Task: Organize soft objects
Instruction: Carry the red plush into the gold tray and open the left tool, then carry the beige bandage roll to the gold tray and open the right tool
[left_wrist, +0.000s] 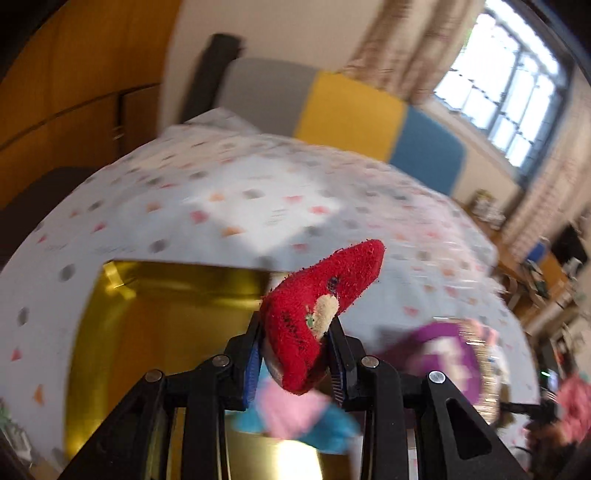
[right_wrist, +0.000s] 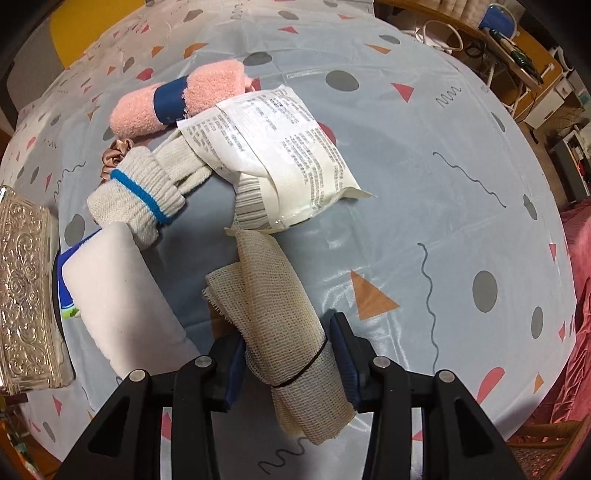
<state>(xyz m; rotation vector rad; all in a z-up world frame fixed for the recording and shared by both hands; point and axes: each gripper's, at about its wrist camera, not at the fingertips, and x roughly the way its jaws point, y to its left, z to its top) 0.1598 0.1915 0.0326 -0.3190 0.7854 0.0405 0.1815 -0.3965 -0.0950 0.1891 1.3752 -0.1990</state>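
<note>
Roughly midway, I judge: the gold box (left_wrist: 155, 332) on the bed (right_wrist: 443, 184) already holds pink and blue soft pieces (left_wrist: 295, 413). Above it the left gripper (left_wrist: 295, 354) has its jaws clenched on a red sock (left_wrist: 317, 317). Farther right, a sealed packet (right_wrist: 280, 155), pink roll (right_wrist: 177, 99) and cream sock (right_wrist: 136, 195) remain, and the right gripper (right_wrist: 291, 365) grasps a gauze roll (right_wrist: 280, 332).

Nothing here can actually be read. The white plastic packet (right_wrist: 280, 155), upper middle of the right wrist view, carries dense blocks of small dark print, too fine to make out. The red fuzzy piece (left_wrist: 317, 314), centre of the left wrist view, bears a short dark marking, blurred and illegible.
</note>
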